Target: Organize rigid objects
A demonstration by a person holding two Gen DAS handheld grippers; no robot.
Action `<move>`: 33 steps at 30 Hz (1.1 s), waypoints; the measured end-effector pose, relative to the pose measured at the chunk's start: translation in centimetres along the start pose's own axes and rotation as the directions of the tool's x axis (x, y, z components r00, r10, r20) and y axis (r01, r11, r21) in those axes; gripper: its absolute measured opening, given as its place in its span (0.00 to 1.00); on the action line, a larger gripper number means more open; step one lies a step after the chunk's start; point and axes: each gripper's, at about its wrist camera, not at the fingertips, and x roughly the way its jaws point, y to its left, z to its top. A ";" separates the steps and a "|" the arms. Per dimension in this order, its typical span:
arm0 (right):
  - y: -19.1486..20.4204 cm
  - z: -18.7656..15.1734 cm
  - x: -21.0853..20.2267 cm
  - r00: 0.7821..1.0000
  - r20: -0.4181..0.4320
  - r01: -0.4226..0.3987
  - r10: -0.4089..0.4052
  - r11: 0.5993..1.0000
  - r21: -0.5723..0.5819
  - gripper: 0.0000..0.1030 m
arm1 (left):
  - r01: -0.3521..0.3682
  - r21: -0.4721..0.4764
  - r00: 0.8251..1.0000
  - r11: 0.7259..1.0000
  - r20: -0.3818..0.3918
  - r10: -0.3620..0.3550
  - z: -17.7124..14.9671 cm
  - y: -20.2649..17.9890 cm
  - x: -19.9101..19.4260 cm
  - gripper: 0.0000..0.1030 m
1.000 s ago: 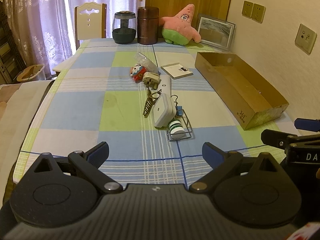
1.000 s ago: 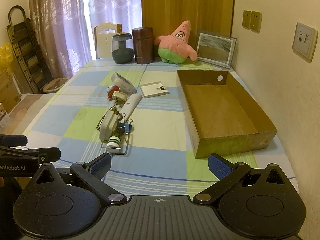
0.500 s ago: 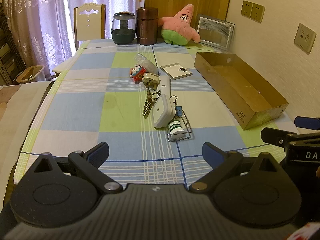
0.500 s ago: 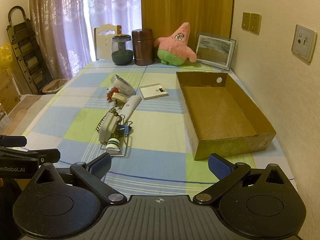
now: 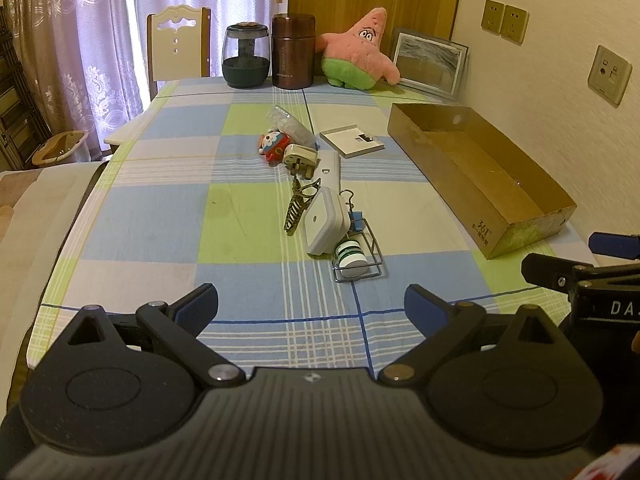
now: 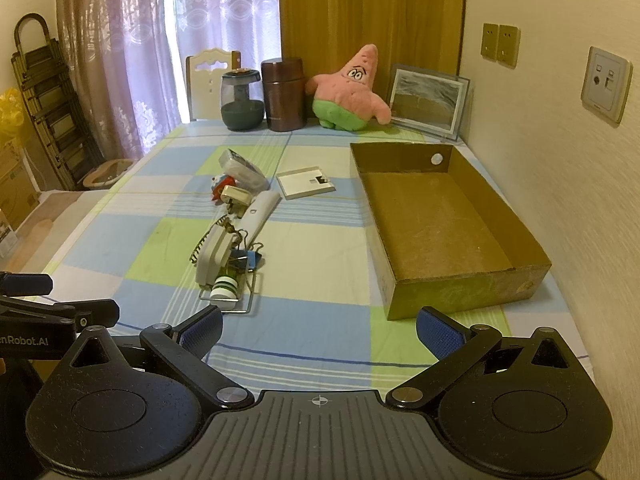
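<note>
A cluster of small rigid items lies mid-table: a white square device [image 5: 324, 222], a green-and-white bottle [image 5: 351, 254] in a wire rack [image 5: 368, 258], a brass comb-like piece [image 5: 298, 208], a white remote [image 5: 331, 170], a plug adapter [image 5: 299, 158], a red toy [image 5: 274, 144] and a flat white box [image 5: 351, 141]. An empty cardboard box [image 6: 440, 216] sits on the right. My left gripper [image 5: 311, 310] is open above the table's near edge, short of the cluster. My right gripper [image 6: 319, 330] is open too, nearer the cardboard box [image 5: 480, 176], holding nothing.
At the far end stand a dark glass jar [image 5: 245, 56], a brown canister [image 5: 293, 51], a pink star plush [image 5: 358, 54] and a framed picture [image 5: 430, 62]. A chair [image 5: 178, 46] stands behind the table. The wall runs close along the right, past the cardboard box.
Both grippers have shifted only slightly; the right wrist view has edged a little forward and up. Nothing on the table has moved.
</note>
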 end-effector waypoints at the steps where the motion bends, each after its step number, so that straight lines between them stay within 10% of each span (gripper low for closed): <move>1: 0.0 0.0 0.0 1.000 0.000 0.000 0.000 1.000 0.000 0.98 | 0.000 0.000 1.000 1.000 0.000 0.000 0.0 0.0 0.0 0.95; 33: 2.1 -1.0 4.2 0.999 -0.005 -0.033 0.033 0.999 -0.024 0.98 | -0.001 0.030 1.000 1.000 -0.016 0.002 1.0 3.6 3.7 0.93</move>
